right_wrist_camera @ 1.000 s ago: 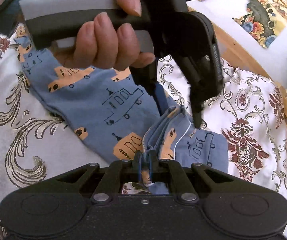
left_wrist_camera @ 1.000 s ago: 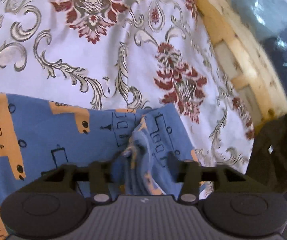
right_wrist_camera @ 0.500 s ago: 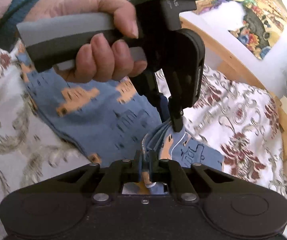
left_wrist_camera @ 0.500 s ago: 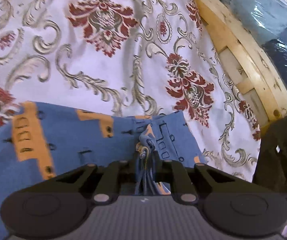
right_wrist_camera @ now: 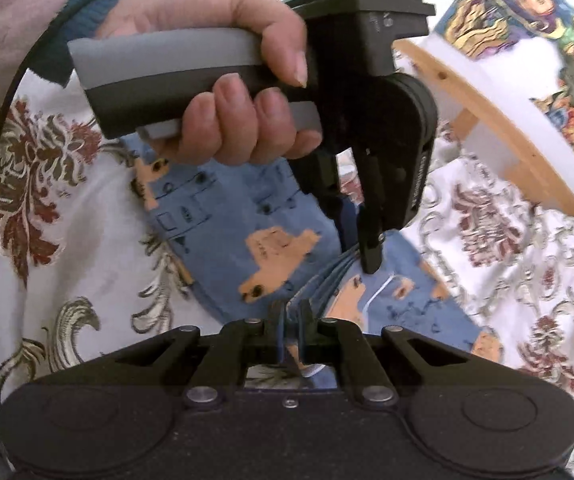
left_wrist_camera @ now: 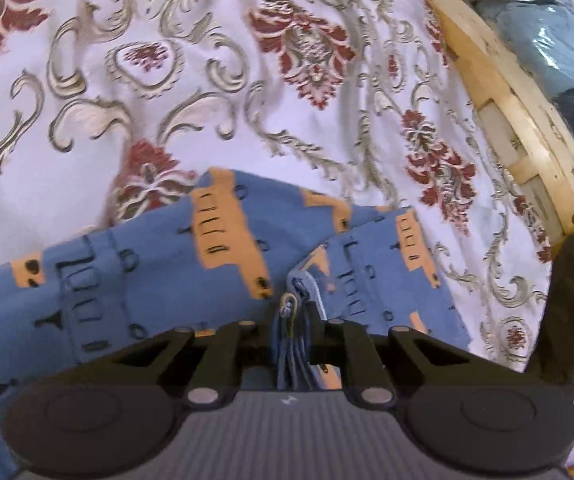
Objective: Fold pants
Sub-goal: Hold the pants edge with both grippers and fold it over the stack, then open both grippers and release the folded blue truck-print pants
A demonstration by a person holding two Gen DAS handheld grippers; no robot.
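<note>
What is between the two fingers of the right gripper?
In the right wrist view, the right gripper pinches a bunched edge of the blue pants: several fabric layers fill the gap.

A bed covered by a white woven bedspread with red floral medallions and grey-beige scrolls carries everything here. Its pale wooden frame curves along the far right edge in the left wrist view and shows again beyond the cloth in the right wrist view. Directly on the bedspread lie small blue cotton pants printed with orange buses and black line-drawn vehicles, spread partly flat with one end bunched into layered folds.
</note>
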